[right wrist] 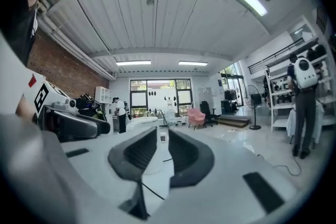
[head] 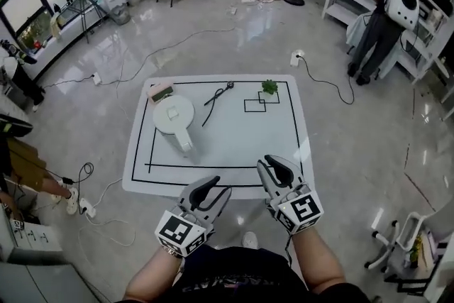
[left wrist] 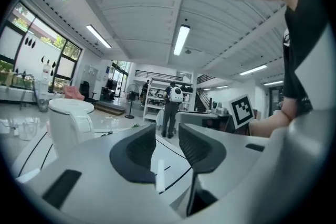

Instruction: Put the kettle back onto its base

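The white kettle stands on the left part of the white table top, its handle pointing toward me. Whether a base lies under it I cannot tell. My left gripper hovers at the table's near edge, jaws a little apart and empty; in its own view the kettle is ahead to the left. My right gripper sits beside it over the near edge, jaws narrowly apart with nothing between them; the kettle shows beyond its left jaw.
A black cord with a plug, a small green plant and a pink-and-green item lie at the table's far side. Cables and a power strip are on the floor. A person stands at shelves, back right.
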`<state>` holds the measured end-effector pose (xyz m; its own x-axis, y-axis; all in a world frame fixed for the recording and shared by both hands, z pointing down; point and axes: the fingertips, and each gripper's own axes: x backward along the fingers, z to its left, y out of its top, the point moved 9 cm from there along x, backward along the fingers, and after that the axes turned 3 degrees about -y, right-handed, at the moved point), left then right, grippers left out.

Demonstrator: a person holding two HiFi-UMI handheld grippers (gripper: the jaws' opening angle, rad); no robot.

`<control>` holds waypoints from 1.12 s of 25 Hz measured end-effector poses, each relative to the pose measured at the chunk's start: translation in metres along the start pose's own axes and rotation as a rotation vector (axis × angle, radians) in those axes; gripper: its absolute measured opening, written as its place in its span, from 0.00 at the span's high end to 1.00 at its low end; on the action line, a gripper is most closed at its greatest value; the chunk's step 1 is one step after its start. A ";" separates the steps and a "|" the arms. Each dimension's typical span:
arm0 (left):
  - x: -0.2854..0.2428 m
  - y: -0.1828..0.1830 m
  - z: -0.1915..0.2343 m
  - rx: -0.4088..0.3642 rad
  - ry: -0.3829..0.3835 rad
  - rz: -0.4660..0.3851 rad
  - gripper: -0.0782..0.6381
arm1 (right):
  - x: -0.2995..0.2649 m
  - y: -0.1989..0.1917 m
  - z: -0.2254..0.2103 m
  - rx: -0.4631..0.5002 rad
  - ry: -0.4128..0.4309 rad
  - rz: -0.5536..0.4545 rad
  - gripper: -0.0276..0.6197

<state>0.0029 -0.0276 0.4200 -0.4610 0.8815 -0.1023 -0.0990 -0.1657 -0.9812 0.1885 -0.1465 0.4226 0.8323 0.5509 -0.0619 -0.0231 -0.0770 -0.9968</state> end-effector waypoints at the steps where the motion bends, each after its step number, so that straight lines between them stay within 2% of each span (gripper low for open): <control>1: 0.002 -0.001 -0.007 0.001 0.037 -0.006 0.70 | 0.002 0.000 -0.002 0.004 0.024 -0.007 0.89; 3: 0.010 -0.003 -0.023 0.004 0.113 -0.015 0.71 | 0.005 0.004 -0.002 0.009 0.077 -0.024 0.95; 8: 0.040 -0.009 -0.058 0.038 0.307 -0.037 0.81 | 0.011 0.006 0.011 -0.002 0.225 -0.022 0.95; 11: 0.060 -0.010 -0.073 0.045 0.395 -0.044 0.88 | 0.016 0.006 0.026 -0.012 0.294 -0.009 0.95; 14: 0.076 -0.013 -0.080 0.050 0.463 -0.047 0.88 | 0.018 0.005 0.041 -0.010 0.348 0.000 0.95; 20: 0.099 -0.016 -0.089 0.050 0.506 -0.062 0.88 | 0.024 0.003 0.065 -0.001 0.391 0.010 0.95; 28: 0.128 -0.015 -0.092 0.047 0.462 -0.087 0.88 | 0.045 0.002 0.096 0.024 0.348 0.036 0.95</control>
<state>0.0261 0.1287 0.4065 -0.0098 0.9957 -0.0923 -0.1649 -0.0926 -0.9820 0.1725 -0.0420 0.4132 0.9696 0.2314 -0.0797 -0.0652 -0.0696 -0.9954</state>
